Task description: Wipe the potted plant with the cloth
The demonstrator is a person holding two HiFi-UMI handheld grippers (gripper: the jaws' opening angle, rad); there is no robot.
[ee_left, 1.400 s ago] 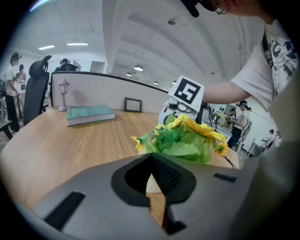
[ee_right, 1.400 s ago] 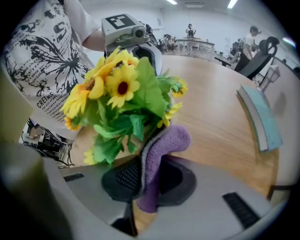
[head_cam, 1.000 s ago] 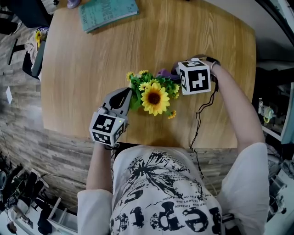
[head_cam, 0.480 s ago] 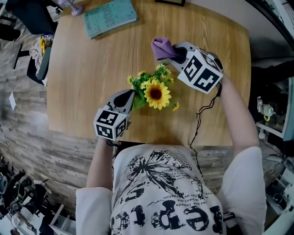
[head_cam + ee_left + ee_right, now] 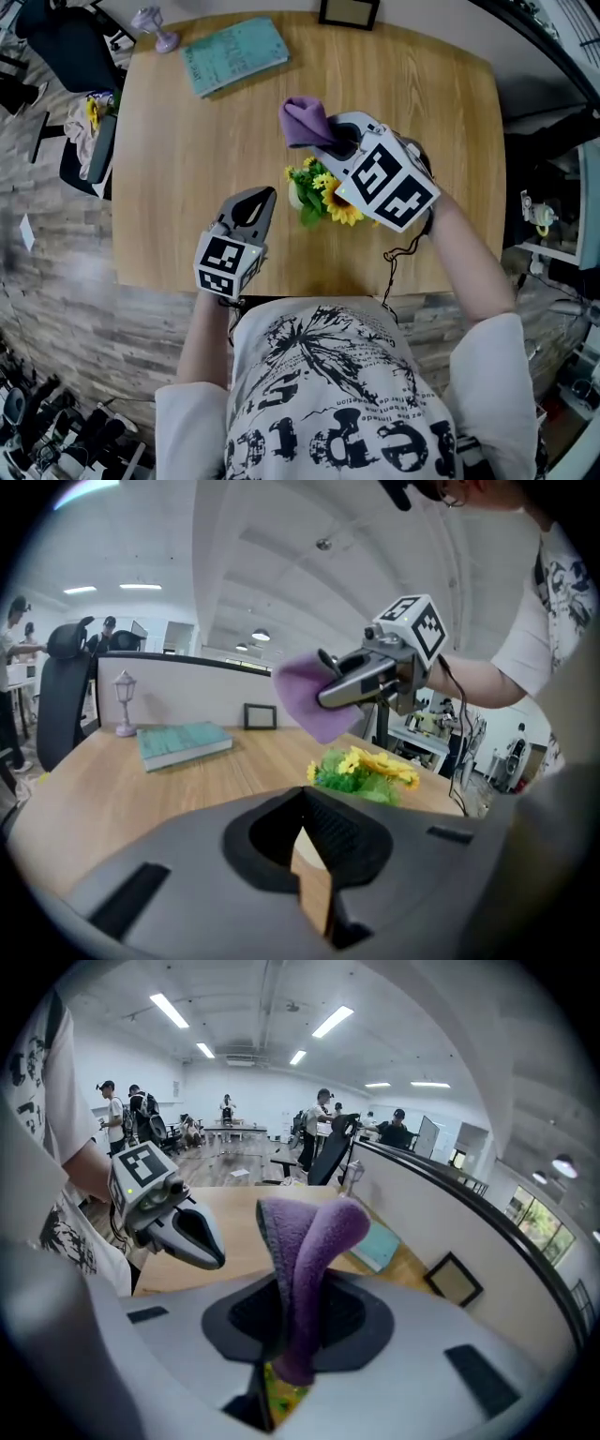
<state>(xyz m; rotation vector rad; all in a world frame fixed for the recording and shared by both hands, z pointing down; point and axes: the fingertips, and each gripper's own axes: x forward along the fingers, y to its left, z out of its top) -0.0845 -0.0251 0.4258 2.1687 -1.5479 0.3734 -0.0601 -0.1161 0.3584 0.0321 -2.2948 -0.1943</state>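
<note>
Right gripper [image 5: 330, 141] fingers clamp the cloth [image 5: 302, 122] above the plant [image 5: 314, 192] on the desk [image 5: 187, 159]. Left gripper [image 5: 261, 199] fingers are closed, empty, beside it; a hard wipe may tip the unbraced plant.

The big white room has long ceiling lights [image 5: 169, 1009], a wooden desk [image 5: 187, 178], a black chair [image 5: 58, 700] and a grey plank floor [image 5: 56, 309].

Potted plant [image 5: 309, 187] half hidden under right tongs [image 5: 330, 142]; picture frame [image 5: 349, 11] cropped.
</note>
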